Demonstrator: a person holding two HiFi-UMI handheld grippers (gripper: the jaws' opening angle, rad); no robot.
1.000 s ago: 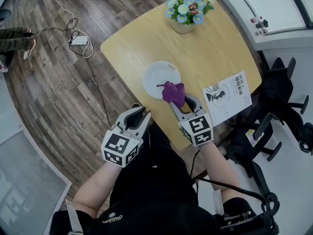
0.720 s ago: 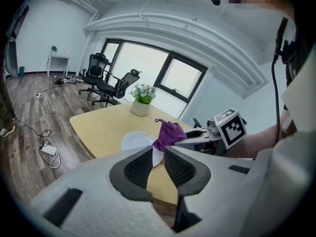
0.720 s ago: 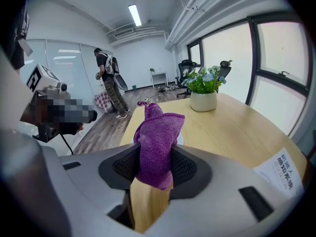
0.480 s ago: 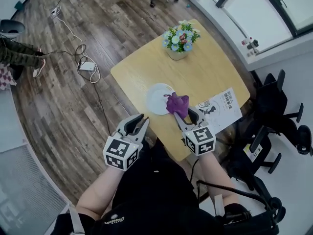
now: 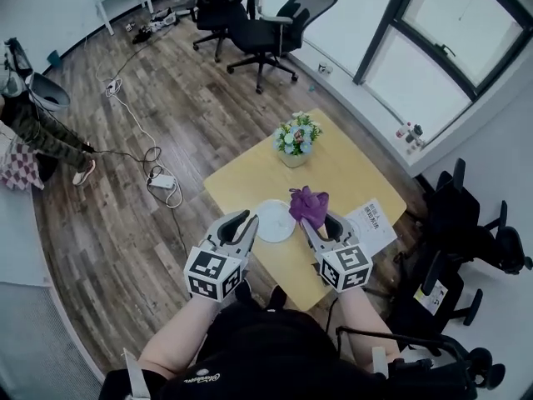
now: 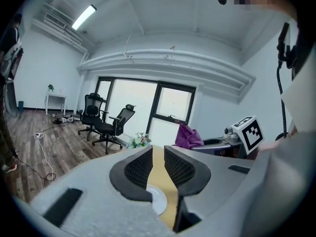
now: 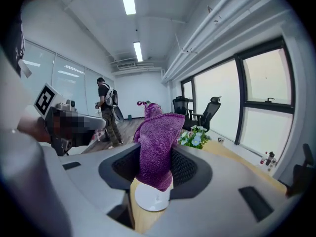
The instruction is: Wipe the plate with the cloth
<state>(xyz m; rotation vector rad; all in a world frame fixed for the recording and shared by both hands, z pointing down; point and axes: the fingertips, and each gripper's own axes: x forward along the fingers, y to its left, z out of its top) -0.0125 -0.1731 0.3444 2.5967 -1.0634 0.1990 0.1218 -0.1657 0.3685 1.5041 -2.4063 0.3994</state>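
The white plate (image 5: 275,220) sits on the yellow table (image 5: 350,169), near the edge closest to the person. Nothing is on it, and nothing is touching it.

The purple cloth (image 5: 308,203) is up in the air, above the plate and a little to its right. The right gripper (image 5: 318,222) has its two jaws pressed on the cloth. Most of the cloth pokes out past the jaws in a soft bunch, and one end hangs down between them. In the right gripper view the plate (image 7: 152,197) shows just under that hanging end, so I think the cloth has to go forward and down to reach it.

The left gripper (image 5: 243,223) is on the other side of the plate. Its jaws are a little apart and hold nothing. Only the table and the plate show through the gap.

Both grippers look lifted up off the table. The right one is the one that can wipe.

A pot of flowers (image 5: 293,140) stands farther back on the table. A booklet (image 5: 375,222) lies to the right.
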